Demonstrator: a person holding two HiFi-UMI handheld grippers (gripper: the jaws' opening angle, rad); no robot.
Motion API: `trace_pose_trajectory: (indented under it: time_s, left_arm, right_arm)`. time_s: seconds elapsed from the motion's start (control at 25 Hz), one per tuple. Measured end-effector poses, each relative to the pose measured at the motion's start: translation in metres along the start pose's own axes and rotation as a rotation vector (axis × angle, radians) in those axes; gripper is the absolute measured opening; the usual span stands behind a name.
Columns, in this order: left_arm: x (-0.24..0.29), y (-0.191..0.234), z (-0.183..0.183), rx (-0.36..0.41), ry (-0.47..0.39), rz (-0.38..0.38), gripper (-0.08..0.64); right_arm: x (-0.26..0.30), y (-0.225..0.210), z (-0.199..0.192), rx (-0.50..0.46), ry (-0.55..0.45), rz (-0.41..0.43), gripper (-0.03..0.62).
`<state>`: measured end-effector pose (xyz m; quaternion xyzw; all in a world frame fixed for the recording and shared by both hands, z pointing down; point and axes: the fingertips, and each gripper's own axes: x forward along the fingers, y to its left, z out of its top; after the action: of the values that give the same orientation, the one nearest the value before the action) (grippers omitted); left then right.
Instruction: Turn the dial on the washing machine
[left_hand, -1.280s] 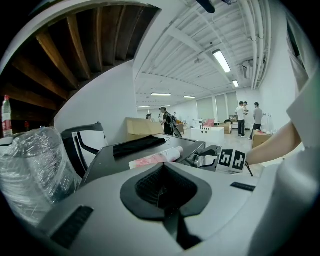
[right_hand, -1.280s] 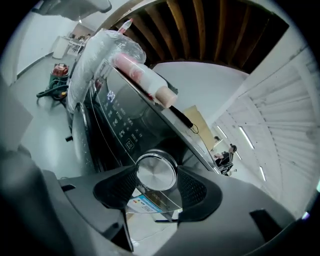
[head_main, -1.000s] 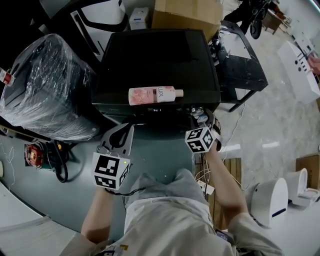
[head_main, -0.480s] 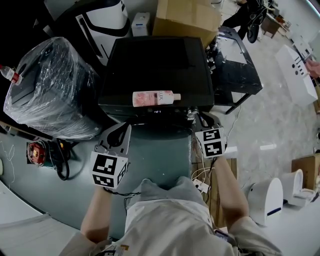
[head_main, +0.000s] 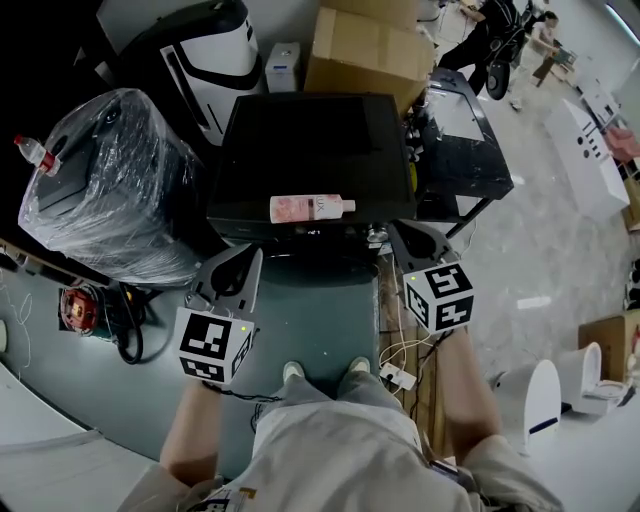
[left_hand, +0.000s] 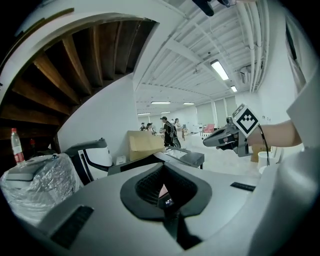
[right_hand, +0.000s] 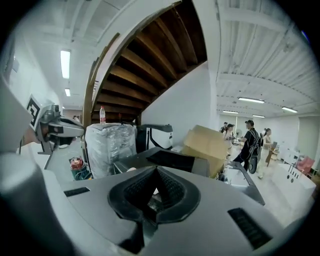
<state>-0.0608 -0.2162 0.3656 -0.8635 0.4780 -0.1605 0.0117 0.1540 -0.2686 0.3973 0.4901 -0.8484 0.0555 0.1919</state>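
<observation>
The black washing machine (head_main: 320, 150) stands in front of me, with a pink bottle (head_main: 310, 208) lying near the front edge of its lid. A small silvery dial (head_main: 374, 236) shows at its front right corner. My right gripper (head_main: 397, 231) hangs just right of that dial, apart from it, shut with nothing between its jaws. My left gripper (head_main: 243, 258) is held in front of the machine's left corner, its jaws together and empty. Each gripper shows in the other's view: the right gripper (left_hand: 207, 142), the left gripper (right_hand: 80, 131).
A bulky plastic-wrapped object (head_main: 110, 185) stands left of the machine, and a cardboard box (head_main: 365, 45) behind it. A black stand (head_main: 465, 150) is at the right. Cables and a power strip (head_main: 395, 370) lie on the floor by my right foot. People stand far back.
My right gripper has drawn back from the machine's front right corner and its jaws have closed. The left gripper has stayed roughly where it was.
</observation>
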Motion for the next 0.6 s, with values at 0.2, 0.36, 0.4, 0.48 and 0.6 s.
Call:
trace_pose_trajectory:
  time_s: [0.2,0.36,0.4,0.48,0.6]
  left_arm:
    - [-0.017,-0.004,0.04,0.05,-0.056,-0.012,0.018]
    - [-0.031,-0.007,0.072,0.081,-0.116,-0.002,0.018]
    - [-0.035,-0.009,0.079,0.092,-0.129,0.0,0.018]
    - [-0.043,-0.011,0.091,0.123,-0.152,0.005,0.018]
    - [-0.055,-0.014,0.108,0.177,-0.188,0.018,0.018]
  right_arm:
    - [-0.039,0.013,0.052,-0.044,-0.11,-0.007,0.028]
    - [-0.077,0.021,0.089,-0.048,-0.219,-0.022,0.028]
    - [-0.088,0.023,0.098,-0.042,-0.251,-0.026,0.028]
    - [-0.11,0.029,0.116,-0.023,-0.312,-0.018,0.028]
    - [-0.138,0.036,0.134,-0.012,-0.367,-0.017,0.028]
